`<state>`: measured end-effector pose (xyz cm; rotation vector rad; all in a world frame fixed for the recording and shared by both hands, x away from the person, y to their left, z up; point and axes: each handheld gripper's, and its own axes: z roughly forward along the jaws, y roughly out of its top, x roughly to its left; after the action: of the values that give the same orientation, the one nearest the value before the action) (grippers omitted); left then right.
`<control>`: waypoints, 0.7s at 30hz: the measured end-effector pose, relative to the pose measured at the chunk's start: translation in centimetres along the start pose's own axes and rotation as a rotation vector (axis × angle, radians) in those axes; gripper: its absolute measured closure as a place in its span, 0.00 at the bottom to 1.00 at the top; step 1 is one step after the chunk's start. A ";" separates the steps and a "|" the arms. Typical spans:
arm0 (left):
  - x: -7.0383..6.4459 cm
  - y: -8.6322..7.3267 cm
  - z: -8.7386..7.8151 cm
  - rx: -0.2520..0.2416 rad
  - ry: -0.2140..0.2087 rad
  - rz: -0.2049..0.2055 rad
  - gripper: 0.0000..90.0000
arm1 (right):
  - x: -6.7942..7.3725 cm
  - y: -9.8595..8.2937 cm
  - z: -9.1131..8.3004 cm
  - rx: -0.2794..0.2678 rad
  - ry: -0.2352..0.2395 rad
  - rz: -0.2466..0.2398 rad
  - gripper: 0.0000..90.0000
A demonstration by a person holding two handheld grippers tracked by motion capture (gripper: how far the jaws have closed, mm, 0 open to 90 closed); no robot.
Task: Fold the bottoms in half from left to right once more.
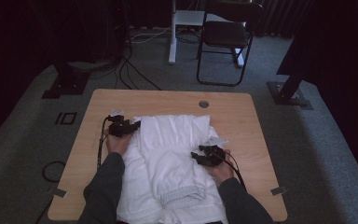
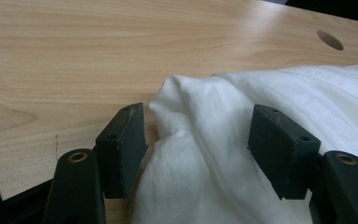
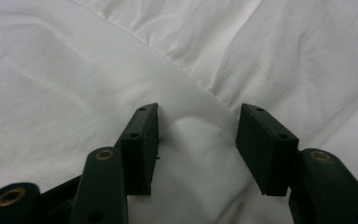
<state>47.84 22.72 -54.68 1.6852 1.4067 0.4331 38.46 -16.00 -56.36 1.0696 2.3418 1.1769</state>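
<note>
On the wooden counter [image 1: 242, 116] the white elastic-waist garment [image 1: 172, 154] lies partly folded, waistband nearest me. My left gripper [image 2: 196, 135] stands released, fingers [image 2: 279, 144] astride a raised fold at the cloth's far left corner. My right gripper [image 3: 196, 140] is likewise released over a small ridge on the garment's right side. Judgement: pinch both ridges fully, catching every layer, before lifting evenly.

No readable text, label, brand, number or sign anywhere.
</note>
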 end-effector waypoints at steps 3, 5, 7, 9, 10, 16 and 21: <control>-0.1 0.0 0.1 0.005 -0.006 0.007 0.41 | -0.3 0.2 0.0 0.012 0.019 0.009 0.53; -0.2 0.5 0.7 0.090 -0.031 0.020 0.38 | -0.4 0.5 -0.1 0.024 0.028 0.011 0.52; -0.7 1.2 1.3 0.144 0.020 0.070 0.35 | -0.7 1.0 -0.2 0.029 0.013 -0.004 0.51; -0.7 1.7 1.7 0.150 0.032 0.051 0.35 | -1.1 1.9 -0.4 0.014 -0.029 -0.002 0.50; -0.5 1.9 1.9 0.155 0.042 0.041 0.34 | -1.5 2.4 -0.4 -0.003 -0.048 0.008 0.49; 0.1 1.7 2.2 0.150 0.034 0.012 0.34 | -4.9 5.5 0.1 -0.068 -0.126 0.115 0.45; -0.1 1.7 2.1 0.165 -0.003 0.019 0.53 | -9.7 7.9 1.9 -0.086 -0.202 0.287 0.44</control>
<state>50.40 21.82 -54.51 1.8315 1.4586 0.3324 49.87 -19.09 -51.86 1.4562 2.0143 1.1900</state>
